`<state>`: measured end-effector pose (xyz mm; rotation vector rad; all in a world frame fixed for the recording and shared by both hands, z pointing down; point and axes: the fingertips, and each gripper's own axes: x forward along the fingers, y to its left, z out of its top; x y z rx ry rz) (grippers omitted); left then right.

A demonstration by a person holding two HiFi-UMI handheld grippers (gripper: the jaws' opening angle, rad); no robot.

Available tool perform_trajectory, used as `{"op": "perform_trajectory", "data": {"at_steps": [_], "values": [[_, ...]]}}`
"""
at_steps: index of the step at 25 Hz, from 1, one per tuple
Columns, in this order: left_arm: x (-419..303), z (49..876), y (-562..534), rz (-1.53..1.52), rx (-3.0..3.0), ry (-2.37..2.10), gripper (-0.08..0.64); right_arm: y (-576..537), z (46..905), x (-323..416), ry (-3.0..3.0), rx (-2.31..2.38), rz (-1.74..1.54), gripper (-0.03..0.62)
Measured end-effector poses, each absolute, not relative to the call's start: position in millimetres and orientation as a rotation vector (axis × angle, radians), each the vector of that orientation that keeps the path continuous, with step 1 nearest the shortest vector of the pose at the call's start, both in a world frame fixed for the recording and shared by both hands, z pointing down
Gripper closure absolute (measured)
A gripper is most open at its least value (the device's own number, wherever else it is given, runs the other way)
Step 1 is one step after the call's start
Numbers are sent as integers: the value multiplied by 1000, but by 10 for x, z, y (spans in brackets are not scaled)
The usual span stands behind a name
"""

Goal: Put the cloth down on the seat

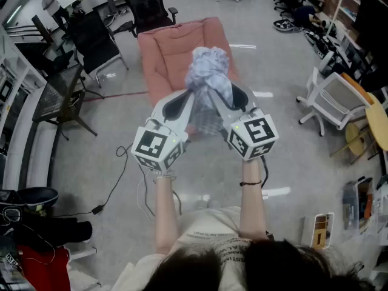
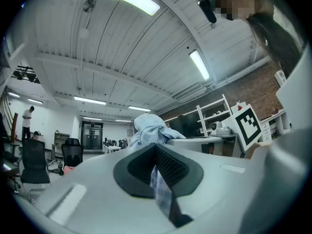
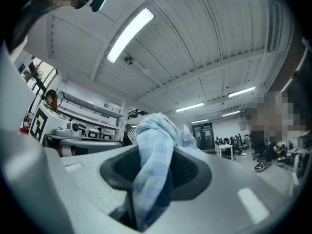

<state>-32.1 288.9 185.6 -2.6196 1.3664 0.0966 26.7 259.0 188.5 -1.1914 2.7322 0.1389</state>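
Note:
A pale blue checked cloth point(image 1: 209, 77) hangs bunched in the air over the pink seat point(image 1: 170, 50) of a low chair. Both grippers hold it from the near side. My left gripper point(image 1: 189, 99) is shut on a thin strip of the cloth point(image 2: 158, 179), pinched between its dark pads. My right gripper point(image 1: 225, 96) is shut on a thicker fold of the cloth point(image 3: 151, 174), which bulges up above its jaws. Both point slightly upward, side by side, their marker cubes toward me.
Black office chairs point(image 1: 97, 38) stand left of and behind the pink seat. A white chair point(image 1: 333, 99) and a small yellow table point(image 1: 379, 120) are at the right. A cable point(image 1: 115, 180) runs over the grey floor. Shelves line the left edge.

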Motion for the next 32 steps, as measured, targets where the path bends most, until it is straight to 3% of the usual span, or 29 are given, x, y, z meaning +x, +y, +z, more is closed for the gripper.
{"op": "perform_trajectory", "data": {"at_steps": [32], "values": [[-497,2357,2649,36,-2675,1536,572,2204,2342,496,2779,-1231,-71,430]]}}
